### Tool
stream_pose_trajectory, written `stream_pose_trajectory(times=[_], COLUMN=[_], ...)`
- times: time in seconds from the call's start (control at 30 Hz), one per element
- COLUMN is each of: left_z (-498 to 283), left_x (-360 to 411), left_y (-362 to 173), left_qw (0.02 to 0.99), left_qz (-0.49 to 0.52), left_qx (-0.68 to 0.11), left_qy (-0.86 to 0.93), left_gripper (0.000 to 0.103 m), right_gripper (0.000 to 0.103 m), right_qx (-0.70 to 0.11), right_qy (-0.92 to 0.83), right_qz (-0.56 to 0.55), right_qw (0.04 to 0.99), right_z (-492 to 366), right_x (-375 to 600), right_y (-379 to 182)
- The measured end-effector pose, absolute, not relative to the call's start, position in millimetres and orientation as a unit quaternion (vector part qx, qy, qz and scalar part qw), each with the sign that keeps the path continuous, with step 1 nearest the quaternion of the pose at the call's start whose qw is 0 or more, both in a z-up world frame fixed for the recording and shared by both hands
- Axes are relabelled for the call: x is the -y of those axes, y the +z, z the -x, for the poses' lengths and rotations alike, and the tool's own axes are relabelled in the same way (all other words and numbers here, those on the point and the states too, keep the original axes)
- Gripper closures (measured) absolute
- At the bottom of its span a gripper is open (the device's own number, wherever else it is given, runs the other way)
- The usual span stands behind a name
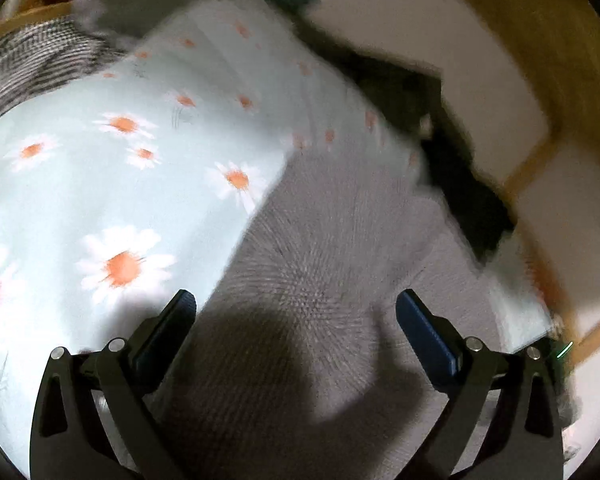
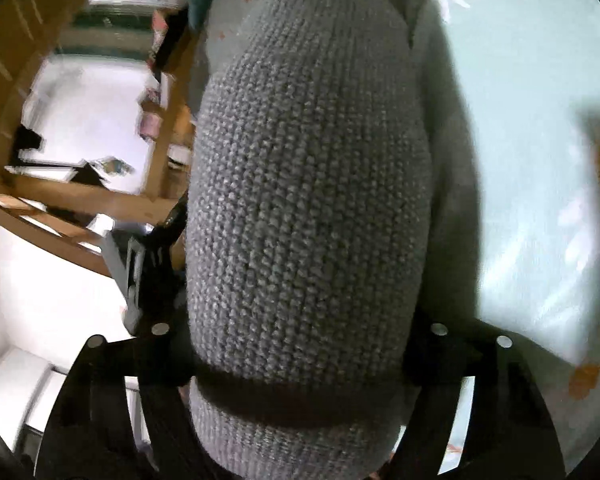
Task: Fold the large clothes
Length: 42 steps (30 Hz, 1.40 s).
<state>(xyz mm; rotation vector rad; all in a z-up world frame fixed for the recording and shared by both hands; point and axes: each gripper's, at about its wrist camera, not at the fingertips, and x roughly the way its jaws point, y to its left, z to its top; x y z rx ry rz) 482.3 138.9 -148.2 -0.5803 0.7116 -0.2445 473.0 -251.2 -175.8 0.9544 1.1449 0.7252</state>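
Observation:
A grey knitted garment [image 1: 320, 264] lies on a pale blue bedsheet with daisies [image 1: 100, 168]. My left gripper [image 1: 296, 304] is open just above the garment, its blue-padded fingers apart and empty. In the right wrist view the same grey knit [image 2: 308, 184] fills the middle and drapes over my right gripper [image 2: 300, 364], hiding its fingertips. The knit passes between the two black finger arms and rises away from the sheet [image 2: 540, 160]. I cannot see how the right jaws stand.
A black-and-white patterned cloth [image 1: 32, 64] lies at the far left of the bed. A dark garment [image 1: 452, 152] lies along the bed's edge. Wooden frame and white floor [image 2: 92, 112] show beyond. Another gripper-like black and grey device [image 2: 148, 264] sits left of the knit.

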Motion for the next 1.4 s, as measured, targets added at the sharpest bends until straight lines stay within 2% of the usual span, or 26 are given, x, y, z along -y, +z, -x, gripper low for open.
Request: stream_pose_trajectory(times=[0.1,0.17,0.3,0.47,0.53,0.6,0.7,0.77,0.93,0.97,1.0,1.03,1.07,1.2,1.4], left_z=[-432,-389,-318,-303,-312,-320,-328,-331,-351,-355,-357,-360,-362,-369,-389], left_x=[-156,-156,-140,-109,-98,-97,-106,-107,-109,-107,-105,-100,-95,-95,-137], left_y=[-155,-169,-172,-217,-238,-249,-239,-237,-249,-248,-246,-237,-228,-186,-104], left_qw=[0.856,0.824,0.831,0.718,0.685,0.665,0.708,0.707,0.666,0.661,0.66,0.676,0.693,0.722,0.766], left_qz=[0.4,0.471,0.508,0.628,0.652,0.677,0.654,0.656,0.653,0.65,0.647,0.623,0.602,0.579,0.571], left_qx=[-0.308,-0.295,-0.212,-0.281,-0.302,-0.289,-0.242,-0.238,-0.326,-0.335,-0.335,-0.345,-0.349,-0.315,-0.2], left_qy=[-0.11,-0.108,-0.074,-0.103,-0.118,-0.127,-0.114,-0.116,-0.156,-0.171,-0.182,-0.187,-0.192,-0.21,-0.219], left_gripper=[0.005,0.005,0.005,0.005,0.005,0.005,0.005,0.005,0.005,0.008,0.015,0.038,0.043,0.049,0.053], right_gripper=[0.033,0.033,0.033,0.034,0.034,0.034,0.034,0.034,0.034,0.035,0.035,0.035,0.035,0.036,0.036], right_qx=[-0.45,-0.436,-0.431,-0.432,-0.435,-0.44,-0.456,-0.471,-0.493,-0.492,-0.49,-0.485,-0.478,-0.453,-0.419], right_qy=[0.351,0.353,0.35,0.35,0.35,0.353,0.36,0.368,0.376,0.374,0.373,0.375,0.377,0.4,0.463], right_qz=[-0.526,-0.552,-0.571,-0.58,-0.576,-0.571,-0.552,-0.536,-0.502,-0.498,-0.498,-0.498,-0.496,-0.472,-0.407], right_qw=[0.631,0.617,0.605,0.596,0.597,0.597,0.597,0.596,0.603,0.608,0.61,0.613,0.619,0.642,0.666], right_z=[-465,-464,-463,-462,-453,-447,-436,-424,-385,-379,-375,-375,-376,-384,-432], right_x=[278,284,292,295,290,267,254,252,259,265,268,271,273,274,234], right_y=[-192,-199,-205,-208,-205,-203,-197,-196,-193,-192,-190,-186,-178,-141,-62])
